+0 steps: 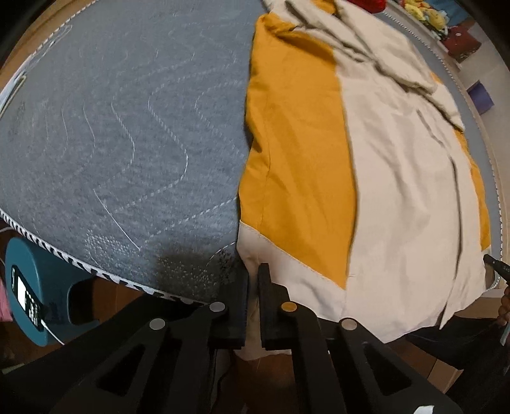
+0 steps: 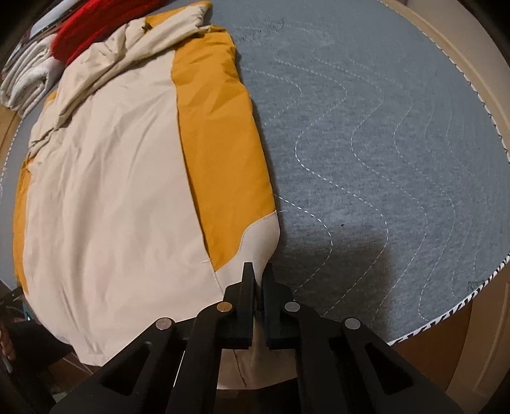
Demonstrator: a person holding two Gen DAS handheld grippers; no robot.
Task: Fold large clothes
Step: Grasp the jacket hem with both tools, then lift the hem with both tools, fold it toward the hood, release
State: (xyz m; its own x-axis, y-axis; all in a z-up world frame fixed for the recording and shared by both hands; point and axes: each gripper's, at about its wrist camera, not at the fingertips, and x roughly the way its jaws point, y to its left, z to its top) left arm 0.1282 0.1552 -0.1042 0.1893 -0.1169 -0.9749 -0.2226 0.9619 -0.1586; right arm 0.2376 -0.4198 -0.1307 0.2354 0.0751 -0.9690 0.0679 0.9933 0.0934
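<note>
A large cream and mustard-yellow jacket (image 1: pixel 366 178) lies flat on a grey quilted mattress (image 1: pixel 111 127), its hem at the near edge. My left gripper (image 1: pixel 254 270) is shut on the cream hem corner at the jacket's left side. In the right wrist view the same jacket (image 2: pixel 111 178) lies to the left, and my right gripper (image 2: pixel 258 270) is shut on its cream hem corner at the right side, by the mattress (image 2: pixel 382 143). The hem hangs slightly over the near mattress edge. The right gripper's tip (image 1: pixel 497 267) shows at the far right of the left wrist view.
A teal device with a small screen (image 1: pixel 32 293) stands below the mattress edge at left. Folded cream cloth (image 2: pixel 28 82) and a red item (image 2: pixel 86 28) lie beyond the jacket's collar. Coloured items (image 1: pixel 452 32) sit off the mattress at far right.
</note>
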